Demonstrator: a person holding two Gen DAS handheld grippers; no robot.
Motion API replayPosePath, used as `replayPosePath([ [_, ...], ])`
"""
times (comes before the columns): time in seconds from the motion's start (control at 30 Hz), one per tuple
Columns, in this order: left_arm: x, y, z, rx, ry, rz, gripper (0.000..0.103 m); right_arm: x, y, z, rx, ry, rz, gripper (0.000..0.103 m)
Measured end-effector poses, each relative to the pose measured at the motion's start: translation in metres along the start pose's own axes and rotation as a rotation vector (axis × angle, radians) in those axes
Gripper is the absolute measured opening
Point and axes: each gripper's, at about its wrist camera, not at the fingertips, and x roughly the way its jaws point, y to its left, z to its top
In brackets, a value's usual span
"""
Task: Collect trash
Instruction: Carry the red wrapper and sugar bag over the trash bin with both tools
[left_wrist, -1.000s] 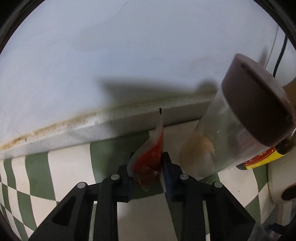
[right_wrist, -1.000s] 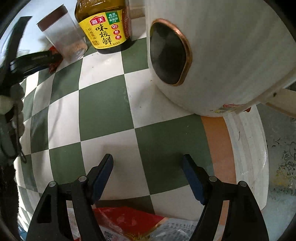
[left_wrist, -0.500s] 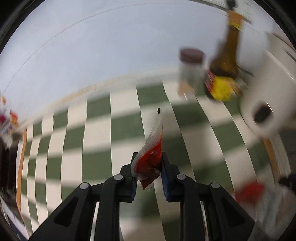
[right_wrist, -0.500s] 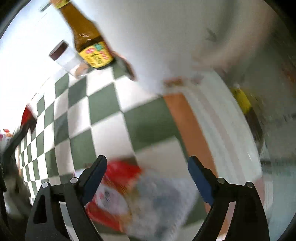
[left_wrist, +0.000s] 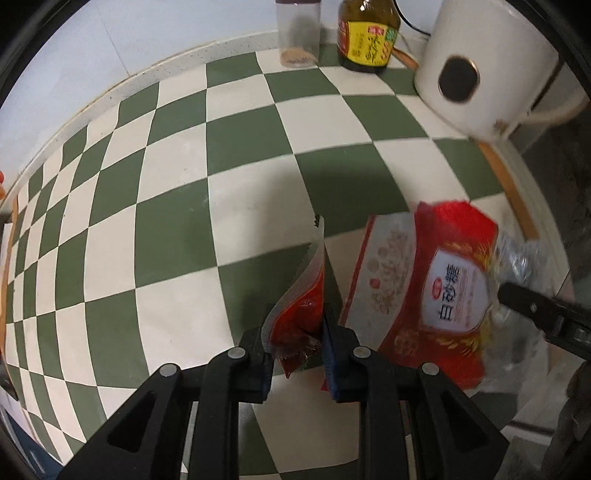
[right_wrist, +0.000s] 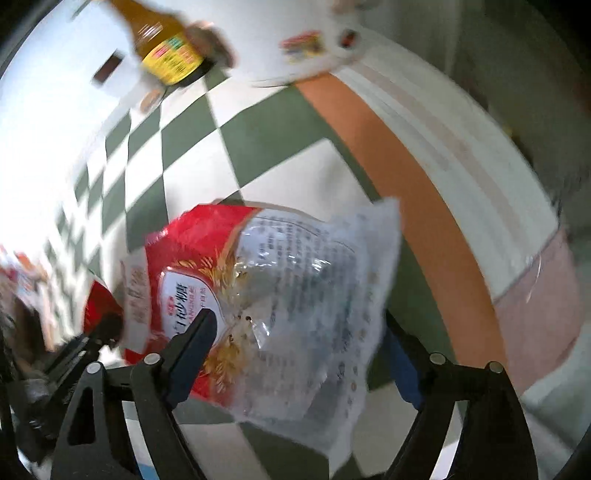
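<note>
My left gripper (left_wrist: 297, 334) is shut on a small red sauce sachet (left_wrist: 301, 306) and holds it upright above the green-and-white checkered counter (left_wrist: 177, 221). A large red and clear sugar bag (left_wrist: 432, 291) lies on the counter just right of it. In the right wrist view the same bag (right_wrist: 280, 295) lies between the wide-open fingers of my right gripper (right_wrist: 299, 343), its end over the left finger; the view is blurred. The right gripper's tip (left_wrist: 535, 308) shows at the bag's right end in the left wrist view.
A clear spice jar (left_wrist: 297, 33), a brown sauce bottle with a yellow label (left_wrist: 367, 35) and a white appliance (left_wrist: 480, 70) stand along the back wall. An orange-edged counter rim (right_wrist: 417, 192) runs on the right.
My left gripper has pulled back from the jar at the wall, still holding the sachet. My right gripper has swung down over the sugar bag, which now lies between its fingers.
</note>
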Motion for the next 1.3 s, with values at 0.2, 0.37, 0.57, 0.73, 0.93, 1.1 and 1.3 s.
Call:
replayPosePath([
  [0.2, -0.017, 0.007, -0.016, 0.003, -0.028, 0.044, 0.019, -0.011, 0.001, -0.005, -0.041, -0.077, -0.036, 0.011],
  [0.37, -0.06, 0.015, -0.044, 0.001, -0.094, 0.07, 0.019, -0.063, -0.002, -0.026, -0.024, -0.17, 0.024, 0.007],
  [0.57, -0.127, 0.045, -0.103, -0.021, -0.195, 0.079, 0.019, -0.129, 0.023, -0.076, -0.042, -0.282, 0.086, 0.006],
  [0.73, -0.17, 0.08, -0.181, -0.046, -0.231, 0.057, 0.019, -0.185, 0.037, -0.164, -0.031, -0.35, 0.098, 0.006],
  [0.93, -0.173, 0.114, -0.293, -0.05, -0.163, 0.012, 0.019, -0.205, 0.037, -0.299, -0.003, -0.321, 0.073, 0.006],
  [1.1, -0.104, 0.129, -0.378, -0.083, 0.043, -0.042, 0.019, -0.139, 0.027, -0.392, 0.003, -0.14, 0.015, 0.006],
  [1.3, 0.027, 0.129, -0.446, -0.145, 0.247, -0.101, 0.019, 0.007, 0.011, -0.46, 0.041, 0.047, -0.025, 0.006],
])
